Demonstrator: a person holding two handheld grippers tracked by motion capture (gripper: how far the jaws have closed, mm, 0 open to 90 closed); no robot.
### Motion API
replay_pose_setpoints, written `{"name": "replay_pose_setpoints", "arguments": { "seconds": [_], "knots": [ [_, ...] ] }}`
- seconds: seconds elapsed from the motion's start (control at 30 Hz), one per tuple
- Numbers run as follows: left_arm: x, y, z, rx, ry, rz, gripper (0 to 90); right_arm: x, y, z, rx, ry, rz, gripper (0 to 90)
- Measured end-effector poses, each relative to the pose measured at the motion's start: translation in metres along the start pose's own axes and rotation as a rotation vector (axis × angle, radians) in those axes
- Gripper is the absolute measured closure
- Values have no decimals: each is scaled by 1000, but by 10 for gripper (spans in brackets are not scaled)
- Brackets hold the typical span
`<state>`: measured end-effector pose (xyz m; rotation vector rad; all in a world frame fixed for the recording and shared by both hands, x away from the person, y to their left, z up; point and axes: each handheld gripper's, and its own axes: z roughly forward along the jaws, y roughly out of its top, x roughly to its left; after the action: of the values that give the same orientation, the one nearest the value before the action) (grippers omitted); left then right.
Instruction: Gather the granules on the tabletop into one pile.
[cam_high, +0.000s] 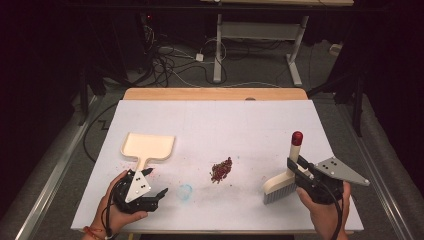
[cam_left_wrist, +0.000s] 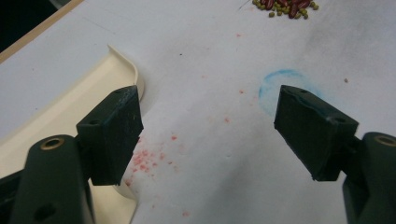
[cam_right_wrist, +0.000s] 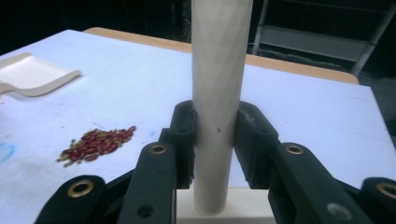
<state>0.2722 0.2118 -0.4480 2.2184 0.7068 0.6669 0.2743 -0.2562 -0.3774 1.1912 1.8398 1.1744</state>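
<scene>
The brush (cam_high: 283, 182) is held upright by its handle in the right gripper (cam_high: 295, 171), at about four o'clock on the table (cam_high: 215, 125). The left gripper (cam_high: 159, 196) is open and empty beside the dustpan (cam_high: 148, 146) (at nine o'clock). The bean pile (cam_high: 221, 170) lies at centre. Beans could be scattered if swept before the unheld dustpan is steadied.

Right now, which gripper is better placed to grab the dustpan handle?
Left. The left gripper is open and sits right beside the dustpan handle, which lies next to one of its jaws. The right gripper is shut on the brush across the table, beyond the beans.
</scene>
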Motion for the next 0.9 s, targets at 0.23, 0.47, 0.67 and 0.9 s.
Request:
{"name": "replay_pose_setpoints", "arguments": {
  "seconds": [0.23, 0.47, 0.67, 0.9],
  "knots": [
    [-1, 3, 4, -7, -9, 5, 222, -9, 8, 32, 32, -22, 18, 701],
    [-1, 4, 4, -14, -8, 1, 220, -27, 15, 81, 112, -80, 42, 694],
    [1, 3, 1, -32, -2, -9, 213, -43, 12, 119, 207, -141, 56, 676],
    [2, 2, -1, -42, 0, -23, 203, -53, 10, 131, 211, -184, 50, 671]
  ]
}}
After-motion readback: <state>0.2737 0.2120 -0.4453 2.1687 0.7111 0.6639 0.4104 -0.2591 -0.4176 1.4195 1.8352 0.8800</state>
